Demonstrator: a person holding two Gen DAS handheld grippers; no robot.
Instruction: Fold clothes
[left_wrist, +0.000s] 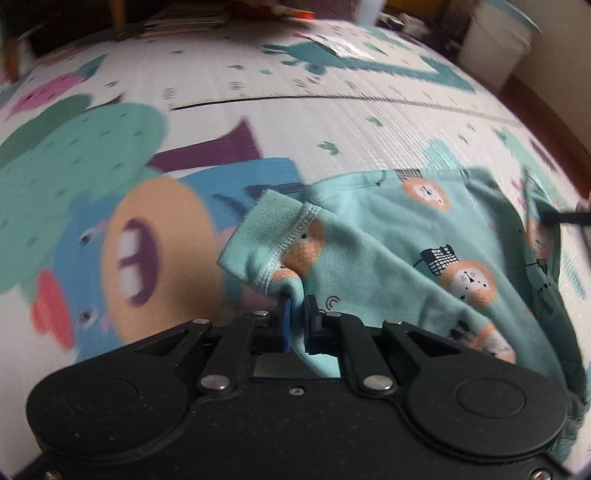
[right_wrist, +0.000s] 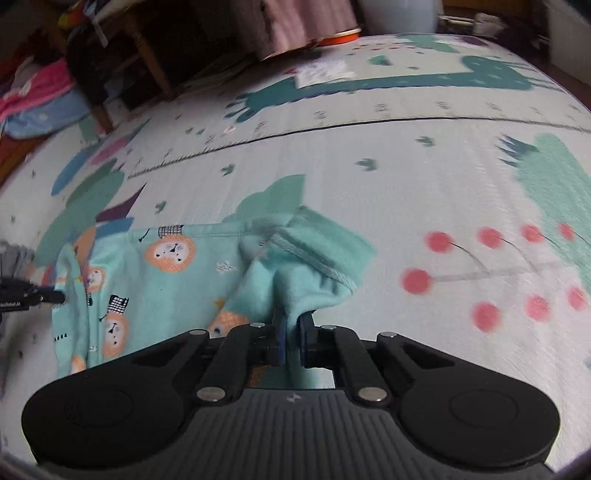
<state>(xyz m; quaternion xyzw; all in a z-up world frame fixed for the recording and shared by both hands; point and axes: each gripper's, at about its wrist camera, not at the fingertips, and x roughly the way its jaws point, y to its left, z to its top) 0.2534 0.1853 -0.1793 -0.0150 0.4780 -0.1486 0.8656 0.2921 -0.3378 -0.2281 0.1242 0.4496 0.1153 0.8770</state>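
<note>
With jaws clamped on a cuff at either end, the left gripper (left_wrist: 297, 317) and right gripper (right_wrist: 291, 332) hold a mint lion-print garment (left_wrist: 424, 236) stretched between them just over a cartoon play mat (right_wrist: 406, 166) on the floor, apparently to spread it flat before folding.

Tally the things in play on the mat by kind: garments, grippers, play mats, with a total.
Garments: 1, the mint lion-print garment, lying on the mat with a cuff pinched at each side.
Grippers: 2, the left gripper and the right gripper, each shut on a cuff of the garment.
Play mats: 1, the cartoon play mat.
Total: 4.
</note>
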